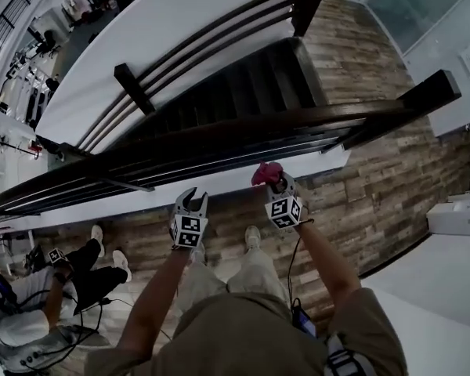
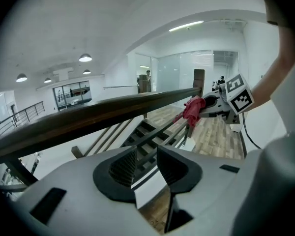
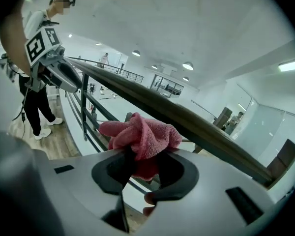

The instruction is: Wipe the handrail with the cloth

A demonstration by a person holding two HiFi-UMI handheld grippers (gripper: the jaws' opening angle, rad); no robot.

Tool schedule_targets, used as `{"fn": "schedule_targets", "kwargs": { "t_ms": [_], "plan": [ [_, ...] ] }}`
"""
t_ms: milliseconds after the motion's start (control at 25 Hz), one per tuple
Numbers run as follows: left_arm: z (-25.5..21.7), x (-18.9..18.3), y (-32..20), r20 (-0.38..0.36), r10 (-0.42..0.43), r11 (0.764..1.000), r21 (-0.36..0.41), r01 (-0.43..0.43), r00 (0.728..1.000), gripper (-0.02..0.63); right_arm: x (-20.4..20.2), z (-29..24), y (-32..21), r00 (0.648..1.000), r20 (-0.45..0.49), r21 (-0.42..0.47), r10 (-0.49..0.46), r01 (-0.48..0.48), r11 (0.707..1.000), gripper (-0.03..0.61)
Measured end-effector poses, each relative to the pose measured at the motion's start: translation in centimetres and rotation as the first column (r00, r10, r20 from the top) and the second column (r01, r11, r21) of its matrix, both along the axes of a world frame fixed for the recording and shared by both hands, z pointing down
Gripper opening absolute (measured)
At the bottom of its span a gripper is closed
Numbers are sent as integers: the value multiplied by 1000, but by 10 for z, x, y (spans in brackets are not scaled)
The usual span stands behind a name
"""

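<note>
The dark wooden handrail [image 1: 243,128] runs across in front of me, above thin metal rails. My right gripper [image 1: 276,185] is shut on a bunched pink cloth [image 1: 266,172], held just at the near side of the rail. In the right gripper view the cloth [image 3: 143,134] bulges out above the jaws, just below the handrail [image 3: 196,119]. My left gripper [image 1: 191,204] stands open with nothing between its fingers, a short way to the left of the right one and below the rail. In the left gripper view the handrail [image 2: 88,118] crosses ahead, and the cloth [image 2: 192,109] hangs at its right.
Beyond the rail a dark staircase [image 1: 251,84] drops away. A person sits on the wood floor [image 1: 376,202] at the lower left [image 1: 55,288] among cables. A white box [image 1: 458,216] stands at the right. A rail post [image 1: 135,88] rises further back.
</note>
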State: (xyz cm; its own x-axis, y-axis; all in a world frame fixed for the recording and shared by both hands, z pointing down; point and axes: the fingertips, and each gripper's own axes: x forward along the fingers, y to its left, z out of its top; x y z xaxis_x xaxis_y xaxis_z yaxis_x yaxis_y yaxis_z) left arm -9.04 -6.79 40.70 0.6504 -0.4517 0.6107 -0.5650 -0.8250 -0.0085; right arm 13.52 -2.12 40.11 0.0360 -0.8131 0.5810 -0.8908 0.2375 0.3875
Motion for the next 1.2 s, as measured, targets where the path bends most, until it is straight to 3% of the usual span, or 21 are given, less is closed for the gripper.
{"fn": "schedule_targets", "kwargs": {
  "t_ms": [400,760,920,1080,1200],
  "plan": [
    [-53,-6,-27,6,-134,990,45,133,991,118,22,-64,-32,995,19,82,-100,98,992,123],
    [-56,-12,-7,-34,-300,953,24,301,953,118,38,-80,-28,975,30,124,-221,215,969,123],
    [-73,-5,6,-53,-323,946,-17,322,945,118,56,-87,-21,968,63,97,-243,236,967,123],
    [-88,-5,17,-57,-298,955,-20,297,953,118,60,-77,-14,960,62,43,-273,271,962,123],
    [-80,-2,19,-58,-271,962,-33,270,961,118,57,-65,-16,932,20,-11,-361,361,932,123]
  ]
}}
